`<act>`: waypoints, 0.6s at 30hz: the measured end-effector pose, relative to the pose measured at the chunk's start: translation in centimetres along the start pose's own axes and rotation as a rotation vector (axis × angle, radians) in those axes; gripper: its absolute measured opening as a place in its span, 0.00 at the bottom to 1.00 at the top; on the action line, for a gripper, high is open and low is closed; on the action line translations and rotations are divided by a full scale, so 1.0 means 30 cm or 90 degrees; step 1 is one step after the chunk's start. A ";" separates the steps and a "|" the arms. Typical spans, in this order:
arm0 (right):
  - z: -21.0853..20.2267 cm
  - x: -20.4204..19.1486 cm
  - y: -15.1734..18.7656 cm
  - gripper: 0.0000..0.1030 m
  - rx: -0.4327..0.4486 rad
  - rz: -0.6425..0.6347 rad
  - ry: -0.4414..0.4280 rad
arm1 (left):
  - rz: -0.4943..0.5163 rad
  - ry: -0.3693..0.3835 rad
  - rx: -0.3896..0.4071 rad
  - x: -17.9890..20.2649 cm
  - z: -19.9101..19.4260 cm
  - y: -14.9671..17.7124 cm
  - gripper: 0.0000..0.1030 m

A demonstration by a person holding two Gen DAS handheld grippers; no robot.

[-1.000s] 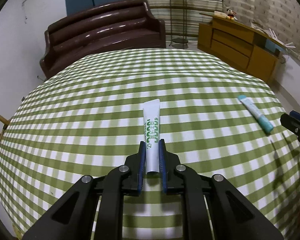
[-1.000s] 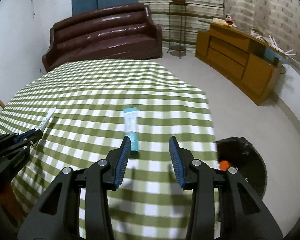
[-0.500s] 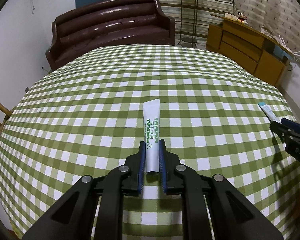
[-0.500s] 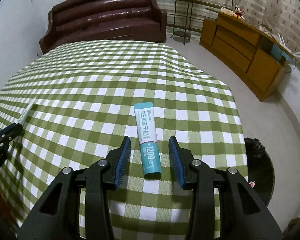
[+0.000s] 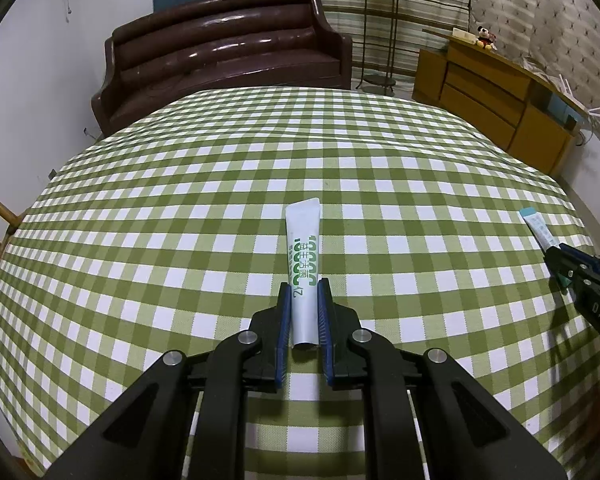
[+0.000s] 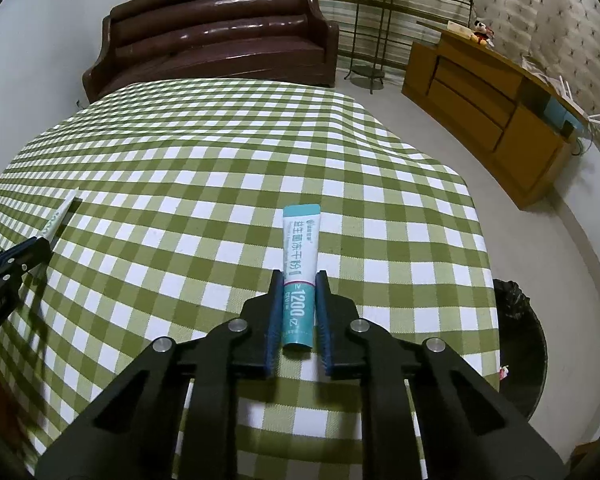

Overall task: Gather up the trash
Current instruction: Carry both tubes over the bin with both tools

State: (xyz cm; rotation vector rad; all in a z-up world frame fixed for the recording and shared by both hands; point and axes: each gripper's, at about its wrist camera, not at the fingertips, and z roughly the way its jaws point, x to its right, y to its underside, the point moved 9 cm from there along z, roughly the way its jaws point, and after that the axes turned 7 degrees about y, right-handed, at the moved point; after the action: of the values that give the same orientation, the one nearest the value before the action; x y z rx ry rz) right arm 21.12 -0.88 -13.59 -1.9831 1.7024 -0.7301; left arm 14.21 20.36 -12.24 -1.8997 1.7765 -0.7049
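Left tongs point(image 5: 303, 308) are clamped on the white green-lettered tube point(image 5: 304, 256), centre of the left view, its far end over the checked desk point(image 5: 180, 208). Right tongs point(image 6: 296, 306) have drawn close around the teal tube point(image 6: 300, 264) at centre of the right view; firm contact cannot be confirmed. The black bin point(image 6: 520, 344) stands at lower right. Recommended: confirm a firm, centred pinch low on the teal tube before lifting, keep it level, then carry it towards the bin.
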 end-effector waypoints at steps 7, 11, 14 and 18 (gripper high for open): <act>-0.048 0.046 0.033 0.12 0.013 0.021 -0.002 | 0.004 0.010 0.009 0.043 -0.012 -0.015 0.14; -0.089 0.090 0.050 0.12 0.026 0.033 0.002 | 0.013 0.019 0.013 0.094 -0.017 -0.022 0.14; -0.125 0.141 0.064 0.12 0.039 0.048 0.005 | 0.024 0.029 0.020 0.144 -0.025 -0.028 0.14; -0.177 0.227 0.081 0.12 0.056 0.077 0.013 | 0.039 0.051 0.031 0.229 -0.042 -0.036 0.14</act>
State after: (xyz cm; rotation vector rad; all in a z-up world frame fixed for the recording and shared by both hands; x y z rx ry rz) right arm 16.63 -7.90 -10.23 -1.8033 1.7526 -0.7708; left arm 14.55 13.62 -10.12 -1.7995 1.8410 -0.8055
